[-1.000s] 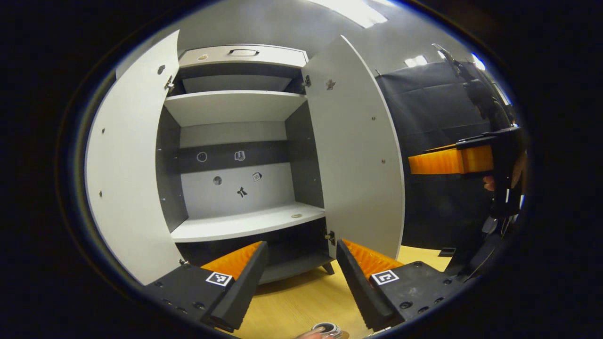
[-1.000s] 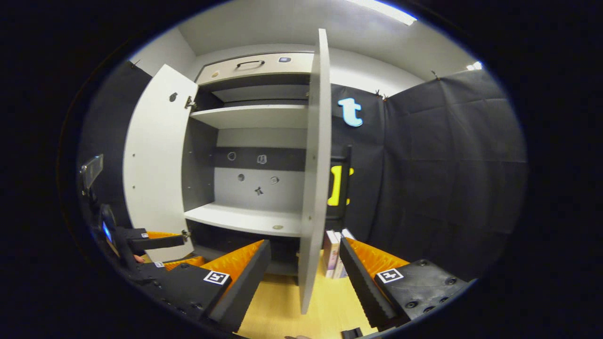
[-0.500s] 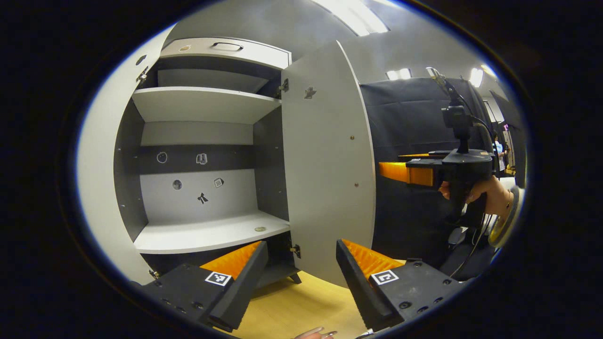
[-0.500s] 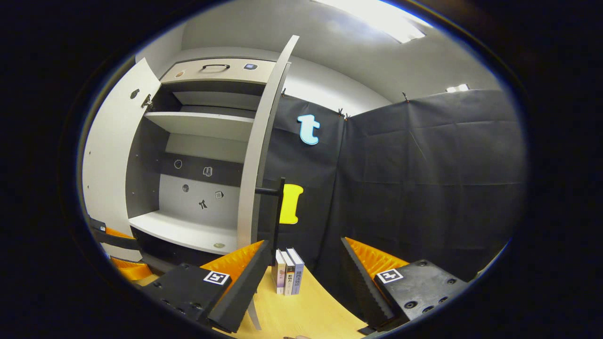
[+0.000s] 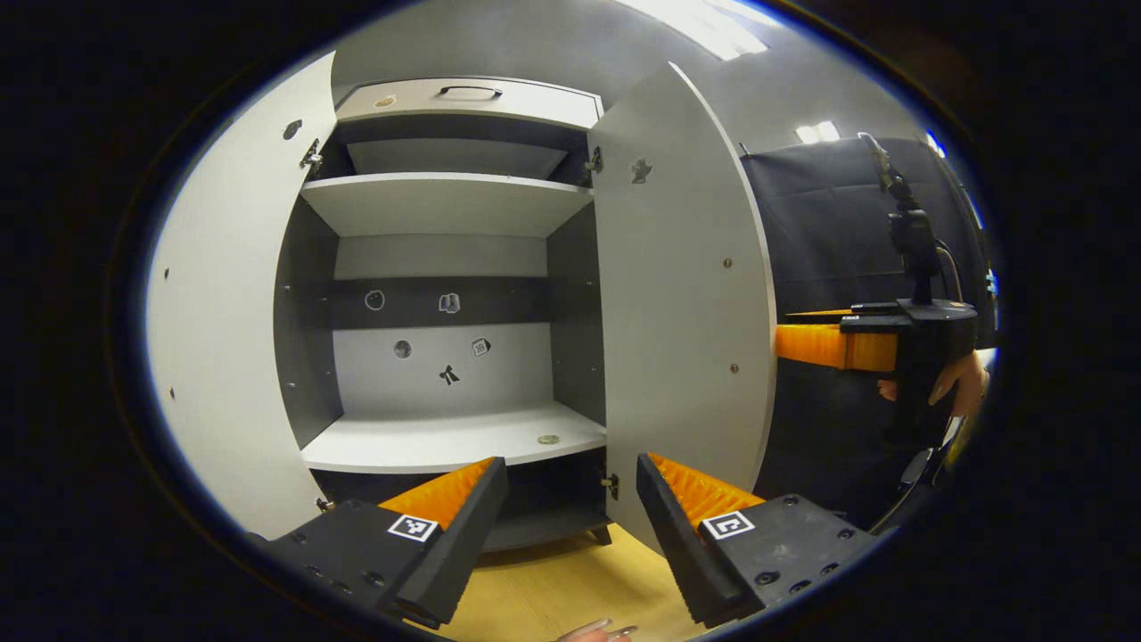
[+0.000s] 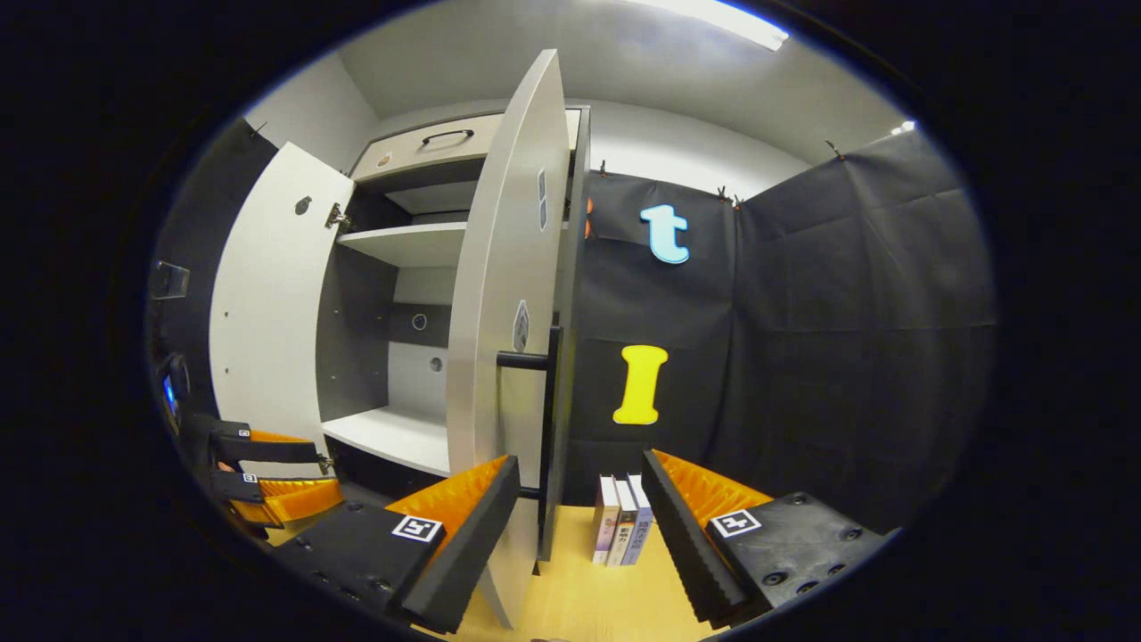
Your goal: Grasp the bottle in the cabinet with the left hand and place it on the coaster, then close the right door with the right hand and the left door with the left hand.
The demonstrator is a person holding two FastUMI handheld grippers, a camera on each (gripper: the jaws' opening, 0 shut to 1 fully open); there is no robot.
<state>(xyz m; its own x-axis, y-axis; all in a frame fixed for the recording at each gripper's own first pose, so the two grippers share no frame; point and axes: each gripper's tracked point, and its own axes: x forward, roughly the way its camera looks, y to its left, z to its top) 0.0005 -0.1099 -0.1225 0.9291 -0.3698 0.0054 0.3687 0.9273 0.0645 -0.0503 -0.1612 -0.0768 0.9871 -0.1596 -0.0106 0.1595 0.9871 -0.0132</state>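
Grey shelves in the cabinet (image 5: 446, 437) stand bare past my spread, empty left gripper (image 5: 570, 517); I cannot see the bottle. In the right gripper view, my right gripper (image 6: 579, 522) gapes behind the right door (image 6: 499, 357), handle (image 6: 548, 419) at 12 o'clock; pushing it shut comes next.

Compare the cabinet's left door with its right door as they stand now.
1. The left door shows its plain inner face in both views; the right door shows its outer face, with a dark bar handle, in the right gripper view.
2. The right gripper is beside the right door's free edge; whether it touches is unclear. Nothing is at the left door.

Both are pale grey, upright and open.
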